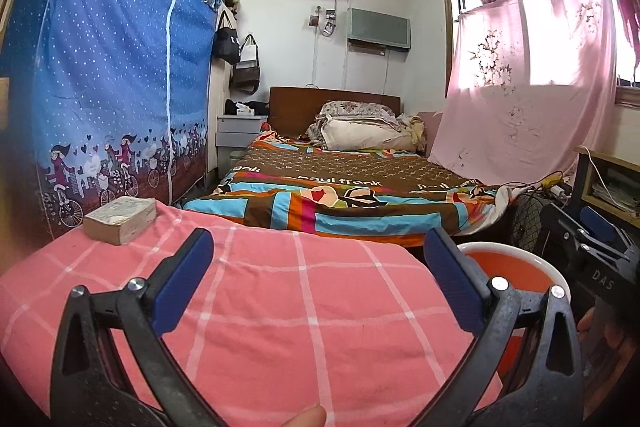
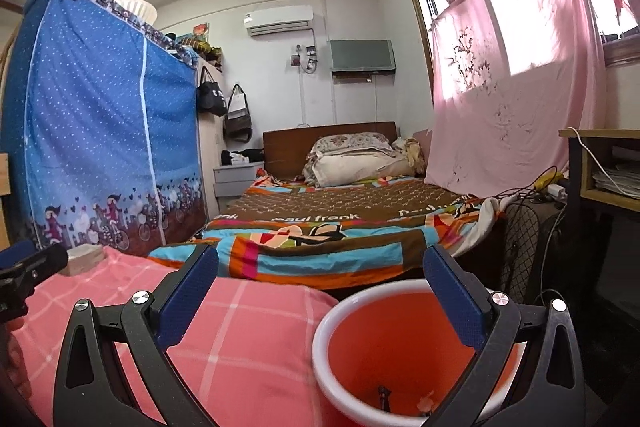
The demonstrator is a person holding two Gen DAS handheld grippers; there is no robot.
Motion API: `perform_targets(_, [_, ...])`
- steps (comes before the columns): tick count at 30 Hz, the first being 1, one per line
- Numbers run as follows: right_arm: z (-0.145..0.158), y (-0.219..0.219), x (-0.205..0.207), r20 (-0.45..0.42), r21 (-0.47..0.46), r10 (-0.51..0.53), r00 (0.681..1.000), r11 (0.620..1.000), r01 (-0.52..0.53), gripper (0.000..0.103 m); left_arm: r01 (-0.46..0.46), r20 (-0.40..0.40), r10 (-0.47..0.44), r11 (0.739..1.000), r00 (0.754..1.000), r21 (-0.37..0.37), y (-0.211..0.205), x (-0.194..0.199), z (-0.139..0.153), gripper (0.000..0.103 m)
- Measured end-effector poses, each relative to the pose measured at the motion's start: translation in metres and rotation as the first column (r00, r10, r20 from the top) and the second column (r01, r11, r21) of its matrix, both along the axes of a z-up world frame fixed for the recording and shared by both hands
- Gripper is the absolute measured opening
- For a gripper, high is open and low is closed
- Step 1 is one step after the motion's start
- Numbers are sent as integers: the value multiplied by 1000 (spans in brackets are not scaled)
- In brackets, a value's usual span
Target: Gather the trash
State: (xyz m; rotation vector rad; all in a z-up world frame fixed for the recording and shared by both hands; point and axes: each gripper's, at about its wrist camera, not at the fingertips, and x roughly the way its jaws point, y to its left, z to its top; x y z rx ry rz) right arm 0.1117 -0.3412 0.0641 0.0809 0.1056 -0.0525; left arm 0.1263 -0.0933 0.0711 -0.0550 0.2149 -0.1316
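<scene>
Both tools gape empty: the left tool (image 1: pixel 318 253) over a pink checked cloth (image 1: pixel 260 307), the right tool (image 2: pixel 320 267) above a round orange bin (image 2: pixel 340 339) holding perhaps small scraps.

Both tools share one build. The left gripper (image 1: pixel 318 255) has matte black curved arms along the bottom of its frame, round silver screw heads at the pivots, and blue textured pads (image 1: pixel 186 283) lining the jaws. The right gripper (image 2: pixel 320 273) matches; at the right edge of the left view its black body carries white "DAS" lettering.
</scene>
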Motion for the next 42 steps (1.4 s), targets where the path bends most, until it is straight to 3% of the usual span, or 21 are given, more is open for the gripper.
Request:
perform_targets(13, [1,18,-57,22,14,-13,1000,1000,13,103,12,3,-12,1000,1000,-13,17,-48,-9,103])
perform_targets(22, [-17,35,-90,34,1,-21,999,1000,21,103,-3,3,3,1000,1000,-12,35,-73,-23,103])
perform_targets(42, [-61,53,-97,-35,-69,4,999,998,-7,103,-53,-15,53,999,998,10,47,-97,-66,103])
